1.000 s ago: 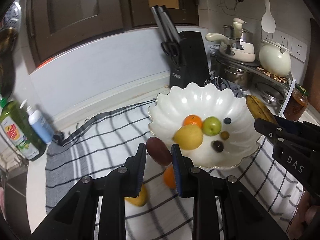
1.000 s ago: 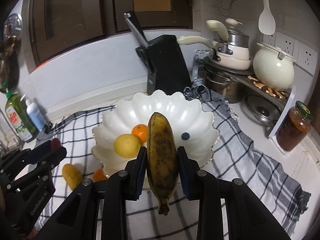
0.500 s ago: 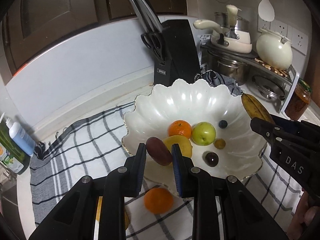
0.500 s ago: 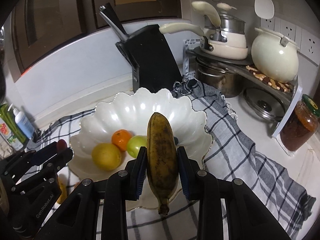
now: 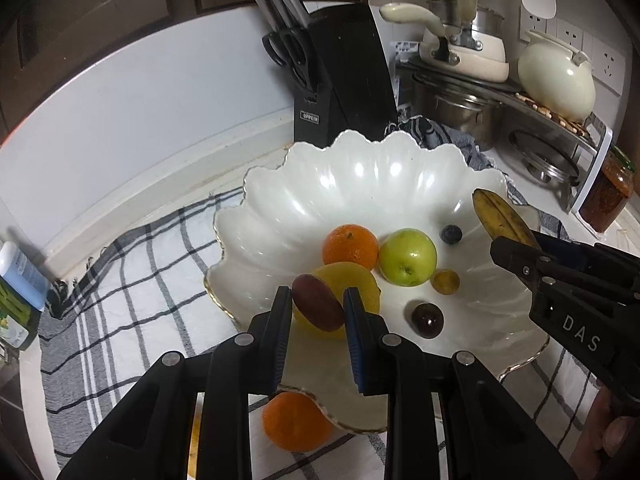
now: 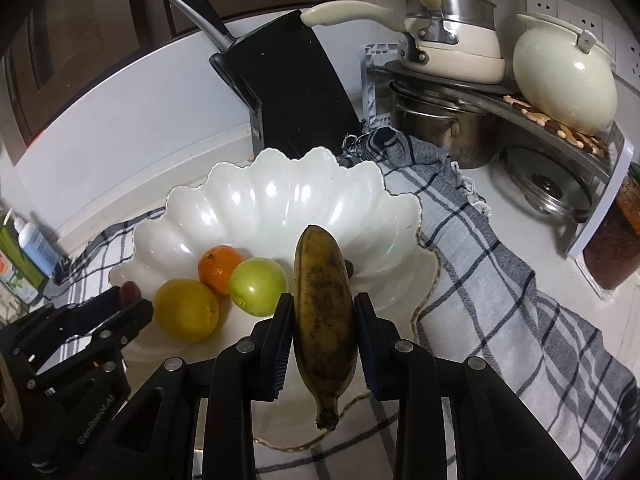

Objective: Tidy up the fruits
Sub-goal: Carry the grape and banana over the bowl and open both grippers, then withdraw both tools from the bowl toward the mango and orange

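A white scalloped bowl (image 5: 360, 184) holds an orange (image 5: 351, 245), a green apple (image 5: 408, 257), a yellow fruit (image 5: 362, 280) and three small round fruits. My left gripper (image 5: 317, 300) is shut on a dark red oval fruit (image 5: 318, 308), which hangs over the bowl's near left part. My right gripper (image 6: 324, 300) is shut on a brown-speckled banana (image 6: 324, 312), stem toward me, above the right side of the bowl (image 6: 280, 196). The left wrist view shows the right gripper (image 5: 520, 248) at the bowl's right rim. Another orange (image 5: 294, 420) lies on the cloth just outside the near rim.
A checked cloth (image 5: 132, 280) lies under the bowl. Behind it stands a black knife block (image 5: 340, 76). Pots and a cream kettle (image 5: 556, 76) fill a rack at the back right, with a jar (image 5: 606, 196) beside it. Bottles (image 5: 20, 276) stand at the far left.
Both grippers have come forward and down over the bowl, each keeping its fruit. The loose orange now lies under my left gripper, by the bowl's near rim.
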Action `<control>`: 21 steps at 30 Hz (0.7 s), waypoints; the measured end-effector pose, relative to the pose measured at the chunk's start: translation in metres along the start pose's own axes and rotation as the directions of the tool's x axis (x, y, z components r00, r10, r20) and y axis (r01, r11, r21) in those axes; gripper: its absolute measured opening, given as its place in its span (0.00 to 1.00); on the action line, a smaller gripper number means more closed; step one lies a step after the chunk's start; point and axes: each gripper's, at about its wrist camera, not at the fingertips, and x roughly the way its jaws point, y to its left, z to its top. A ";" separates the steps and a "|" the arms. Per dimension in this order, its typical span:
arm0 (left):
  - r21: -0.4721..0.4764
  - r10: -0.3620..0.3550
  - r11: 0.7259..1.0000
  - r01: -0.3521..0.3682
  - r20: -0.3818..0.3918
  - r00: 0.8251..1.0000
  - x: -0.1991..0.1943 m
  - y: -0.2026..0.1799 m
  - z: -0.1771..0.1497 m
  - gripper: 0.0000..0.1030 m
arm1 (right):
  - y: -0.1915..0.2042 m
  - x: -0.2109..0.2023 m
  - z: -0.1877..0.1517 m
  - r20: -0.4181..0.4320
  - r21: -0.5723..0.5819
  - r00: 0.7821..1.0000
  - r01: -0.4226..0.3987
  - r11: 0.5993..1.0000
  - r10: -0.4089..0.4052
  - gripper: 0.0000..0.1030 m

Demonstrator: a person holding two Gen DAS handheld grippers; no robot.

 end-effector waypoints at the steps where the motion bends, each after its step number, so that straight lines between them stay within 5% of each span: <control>1: 0.000 -0.001 1.000 0.001 -0.006 1.000 0.002 0.000 0.000 0.27 | 0.000 0.001 0.000 -0.002 -0.002 1.000 -0.002 1.000 0.002 0.30; 9: -0.010 0.012 1.000 -0.012 -0.016 1.000 0.006 0.001 -0.003 0.48 | 0.004 0.000 0.001 0.022 -0.022 1.000 0.010 1.000 -0.010 0.32; 17: -0.016 0.039 0.999 -0.038 0.018 0.999 -0.006 0.005 -0.003 0.66 | 0.005 -0.017 0.005 0.080 -0.018 0.995 0.063 0.998 -0.062 0.74; 21: -0.019 0.046 0.999 -0.046 0.024 0.999 -0.014 0.008 -0.003 0.73 | 0.008 -0.026 0.007 0.104 -0.018 0.992 0.079 0.997 -0.077 0.79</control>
